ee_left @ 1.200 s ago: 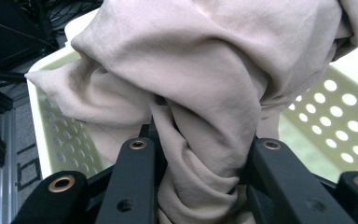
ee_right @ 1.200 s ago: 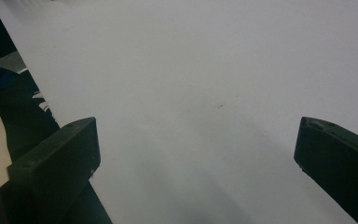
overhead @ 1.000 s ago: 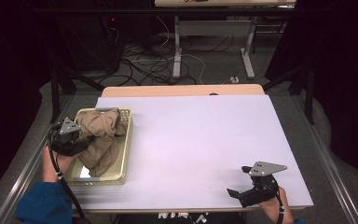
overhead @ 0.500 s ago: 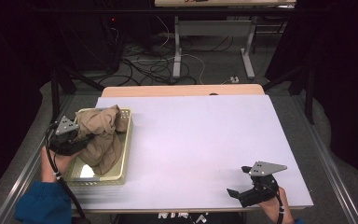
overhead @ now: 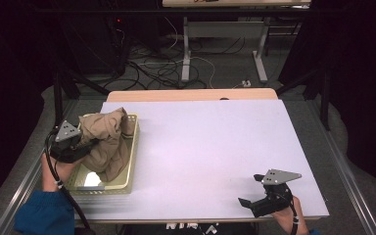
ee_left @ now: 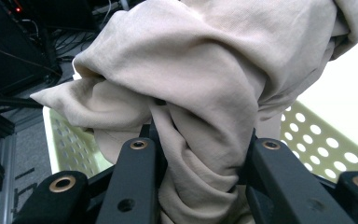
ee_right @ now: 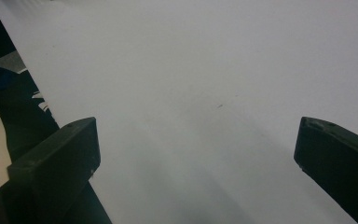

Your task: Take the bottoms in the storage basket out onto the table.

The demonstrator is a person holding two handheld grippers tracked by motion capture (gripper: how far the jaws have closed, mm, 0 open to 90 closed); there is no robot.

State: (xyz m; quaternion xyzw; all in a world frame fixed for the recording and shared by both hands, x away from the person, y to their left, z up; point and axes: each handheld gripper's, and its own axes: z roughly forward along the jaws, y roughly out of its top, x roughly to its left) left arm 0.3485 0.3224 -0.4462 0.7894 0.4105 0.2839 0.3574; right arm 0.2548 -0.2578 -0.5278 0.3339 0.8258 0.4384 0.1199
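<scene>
Nearest, at the counter's (overhead: 210, 156) front right edge, the right tongs (overhead: 251, 204) rest low over the bare white top, jaws spread wide with nothing between them; the right gripper view shows bare counter between the two black jaws. At the front left, the left tongs (overhead: 89, 145) are clamped on one beige cloth (overhead: 106, 142), a thick fold of it bunched between the jaws in the left gripper view (ee_left: 200, 154). The cloth hangs lifted and crumpled over one pale yellow perforated basket (overhead: 129, 166), its lower folds inside the basket. Beyond the counter, two desk legs stand among loose cables on the floor.
</scene>
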